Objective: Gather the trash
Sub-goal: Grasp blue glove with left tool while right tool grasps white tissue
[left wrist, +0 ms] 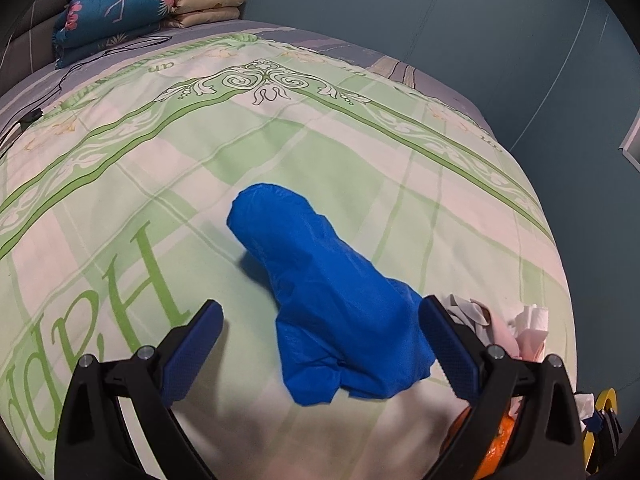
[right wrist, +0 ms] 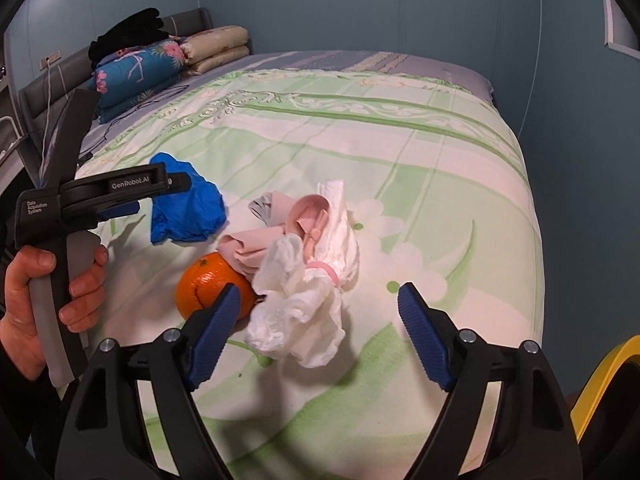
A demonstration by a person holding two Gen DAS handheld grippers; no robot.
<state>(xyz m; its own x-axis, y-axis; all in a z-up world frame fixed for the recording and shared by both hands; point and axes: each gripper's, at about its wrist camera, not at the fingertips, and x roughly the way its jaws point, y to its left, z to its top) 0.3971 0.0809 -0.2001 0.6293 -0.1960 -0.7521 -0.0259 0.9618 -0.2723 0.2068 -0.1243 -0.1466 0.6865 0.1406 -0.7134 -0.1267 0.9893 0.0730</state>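
Through the left wrist view, you are holding your left tool (left wrist: 320,344) released over the bed (left wrist: 360,152), its fingers straddling a crumpled blue bag (left wrist: 320,288) without pressing it. Through the right wrist view, your right tool (right wrist: 320,332) is gaping wide just before crumpled white tissue (right wrist: 296,316), with an orange (right wrist: 208,284) touching the tissue and the blue bag lying beyond the orange.

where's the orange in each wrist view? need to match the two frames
Left wrist: orange at the bottom right edge, mostly hidden behind the left gripper's right finger.
Right wrist: lower left of centre, beside the white tissue, partly behind the right gripper's left fingertip.
Shared landmark: the blue plastic bag on the green bedspread.
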